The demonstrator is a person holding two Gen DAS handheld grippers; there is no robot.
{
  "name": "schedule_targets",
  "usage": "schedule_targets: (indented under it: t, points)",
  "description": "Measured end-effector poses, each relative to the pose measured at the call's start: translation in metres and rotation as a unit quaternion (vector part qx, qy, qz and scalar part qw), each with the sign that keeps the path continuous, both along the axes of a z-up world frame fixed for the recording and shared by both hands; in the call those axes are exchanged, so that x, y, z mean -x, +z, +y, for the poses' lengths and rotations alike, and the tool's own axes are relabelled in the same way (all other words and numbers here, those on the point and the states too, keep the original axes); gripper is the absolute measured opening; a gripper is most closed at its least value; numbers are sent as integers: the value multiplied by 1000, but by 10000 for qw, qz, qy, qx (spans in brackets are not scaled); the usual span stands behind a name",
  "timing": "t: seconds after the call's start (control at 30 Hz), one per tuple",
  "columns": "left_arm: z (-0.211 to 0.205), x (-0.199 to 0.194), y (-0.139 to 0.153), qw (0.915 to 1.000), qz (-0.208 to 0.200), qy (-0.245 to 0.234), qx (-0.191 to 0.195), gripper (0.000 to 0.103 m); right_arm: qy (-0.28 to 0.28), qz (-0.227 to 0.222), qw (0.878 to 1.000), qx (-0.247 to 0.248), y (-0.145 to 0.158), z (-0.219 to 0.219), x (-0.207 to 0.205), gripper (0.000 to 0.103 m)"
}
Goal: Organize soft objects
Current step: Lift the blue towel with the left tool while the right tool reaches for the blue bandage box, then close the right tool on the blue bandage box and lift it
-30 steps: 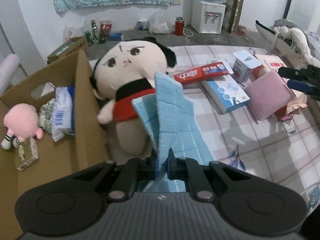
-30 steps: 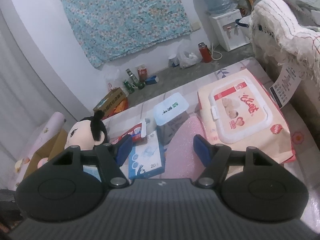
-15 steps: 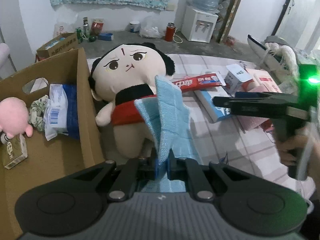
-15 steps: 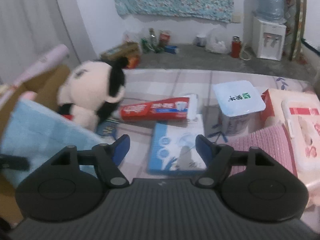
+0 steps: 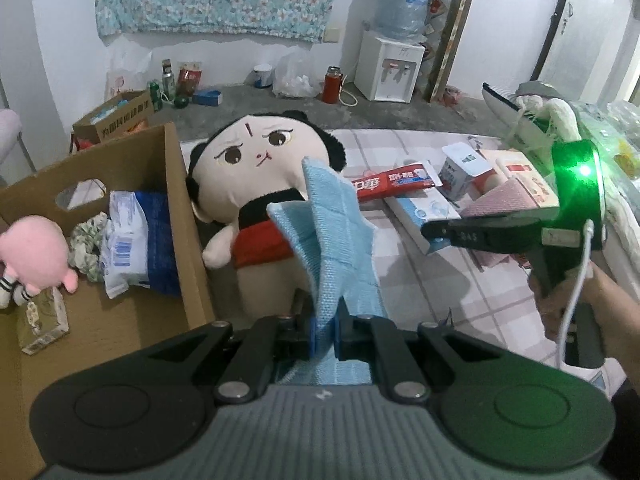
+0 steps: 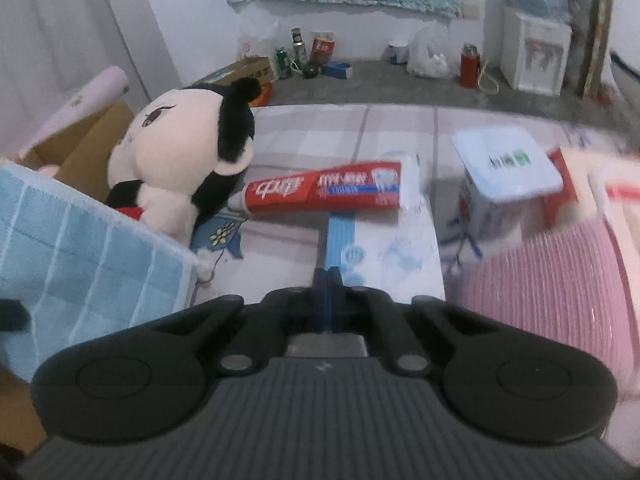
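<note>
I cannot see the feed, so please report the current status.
Left tongs shut on blue cloth. Right tongs shut, empty. Big plush doll stands beside cardboard box.

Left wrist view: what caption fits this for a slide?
Left gripper pinches a blue cloth beside an open cardboard box.

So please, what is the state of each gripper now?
Left gripper: closed on the blue cloth.
Right gripper: closed, holding nothing.
</note>
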State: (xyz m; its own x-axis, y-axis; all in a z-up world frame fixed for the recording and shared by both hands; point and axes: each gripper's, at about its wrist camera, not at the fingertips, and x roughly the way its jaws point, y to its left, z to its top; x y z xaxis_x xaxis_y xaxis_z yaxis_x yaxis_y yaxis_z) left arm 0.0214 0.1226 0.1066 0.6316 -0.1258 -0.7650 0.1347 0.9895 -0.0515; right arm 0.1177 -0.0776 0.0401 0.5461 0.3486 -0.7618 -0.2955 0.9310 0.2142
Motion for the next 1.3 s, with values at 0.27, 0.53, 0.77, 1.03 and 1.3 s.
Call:
schedule_targets:
  t: [0.27, 0.53, 0.77, 1.03, 1.3]
  points:
    - [-5, 13, 12, 9999, -97, -26, 5, 9, -26, -237, 9996, 146, 5, -22, -2, 26]
    - [-1, 6, 10, 9999, -62, -36, 91, 9, 280, -128, 9994, 177, -4, -11, -34, 72]
    - [1, 1, 5, 9997, -57, -24, 221, 9, 334, 17, 9974, 640, -6, 3, -49, 88]
    - [11, -3, -4, 9993, -17, 21, 377, 9, 189, 388, 9967, 687, -20, 9, -63, 73]
    - [22, 2, -4, 9986, -78, 74, 511, 9, 52, 655, 9978, 64, -17, -3, -37, 71]
